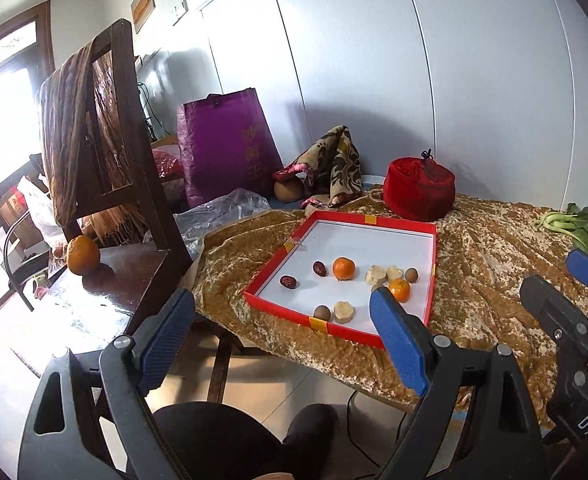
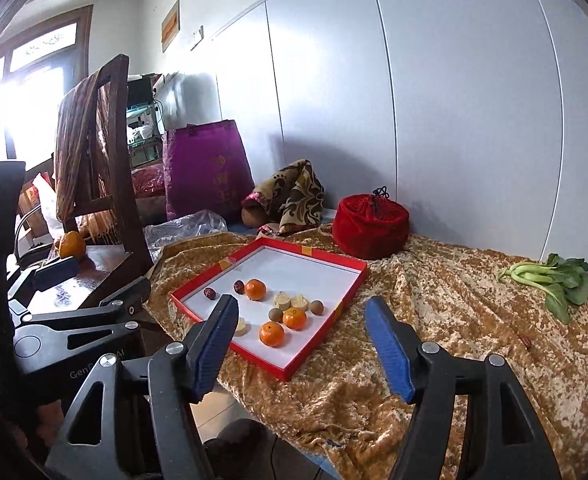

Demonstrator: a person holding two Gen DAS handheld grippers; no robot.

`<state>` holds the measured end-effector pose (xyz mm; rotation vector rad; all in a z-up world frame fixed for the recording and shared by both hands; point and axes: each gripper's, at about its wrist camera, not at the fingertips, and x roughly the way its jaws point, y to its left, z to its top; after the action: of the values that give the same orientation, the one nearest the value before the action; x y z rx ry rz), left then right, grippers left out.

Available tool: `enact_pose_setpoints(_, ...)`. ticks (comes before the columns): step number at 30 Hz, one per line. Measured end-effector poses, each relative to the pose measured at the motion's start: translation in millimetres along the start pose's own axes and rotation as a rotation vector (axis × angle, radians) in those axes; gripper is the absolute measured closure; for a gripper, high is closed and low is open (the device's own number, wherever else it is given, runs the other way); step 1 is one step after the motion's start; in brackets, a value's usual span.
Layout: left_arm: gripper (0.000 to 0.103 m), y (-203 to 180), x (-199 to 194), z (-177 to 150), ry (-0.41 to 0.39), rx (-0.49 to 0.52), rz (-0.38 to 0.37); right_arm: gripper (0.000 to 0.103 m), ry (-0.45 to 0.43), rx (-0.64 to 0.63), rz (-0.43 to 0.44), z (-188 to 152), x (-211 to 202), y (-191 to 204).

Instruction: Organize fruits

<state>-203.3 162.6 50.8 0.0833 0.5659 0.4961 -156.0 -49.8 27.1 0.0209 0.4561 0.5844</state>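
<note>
A red tray (image 1: 272, 270) with a white floor lies on the gold cloth. In it are mandarins (image 1: 343, 268), two red dates (image 1: 319, 268), longans (image 1: 411, 275) and pale chunks (image 1: 375, 274). The right wrist view shows the same tray (image 2: 198, 279) holding three mandarins (image 2: 271, 334). A bigger orange (image 1: 83, 255) stands on the dark chair seat to the left. My left gripper (image 1: 281, 296) hovers open before the tray's near edge with nothing between its fingers. My right gripper (image 2: 301, 302) is open and empty too, just in front of the tray's near corner.
Beside the table stands a dark wooden chair (image 1: 126, 120) draped with a striped cloth. At the back are a purple bag (image 1: 226, 152), a patterned cloth and a red velvet pouch (image 1: 418, 188). Bok choy (image 2: 550, 280) and a stray date (image 2: 526, 340) lie on the cloth at right.
</note>
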Motion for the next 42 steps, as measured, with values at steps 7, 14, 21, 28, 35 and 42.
enact_pose_setpoints(7, 0.0, 10.6, -24.7, 3.1, -0.03, -0.022, -0.005, 0.032, -0.036, -0.026, 0.015, -0.7, -16.1, 10.7)
enact_pose_setpoints(14, 0.0, 14.4, -34.3, 8.1, -0.038, -0.026, -0.019, 0.027, -0.078, -0.033, 0.01, 2.7, -25.5, 10.1)
enact_pose_setpoints(21, 0.0, 16.5, -38.0, 9.1, -0.052, -0.037, -0.031, 0.026, -0.089, -0.025, 0.012, 3.8, -27.0, 8.5)
enact_pose_setpoints(28, 0.0, 19.2, -37.2, 10.7, -0.055, -0.047, -0.034, 0.024, -0.104, -0.039, -0.007, 4.6, -26.7, 10.2)
enact_pose_setpoints(35, 0.0, 24.9, -29.7, 8.8, -0.068, -0.029, -0.059, 0.022, -0.106, -0.042, -0.02, 7.4, -22.2, 11.9)
enact_pose_setpoints(42, 0.0, 33.2, -7.6, 1.9, -0.023, -0.065, -0.065, 0.019, -0.031, -0.037, -0.036, 16.6, -3.7, 14.1)
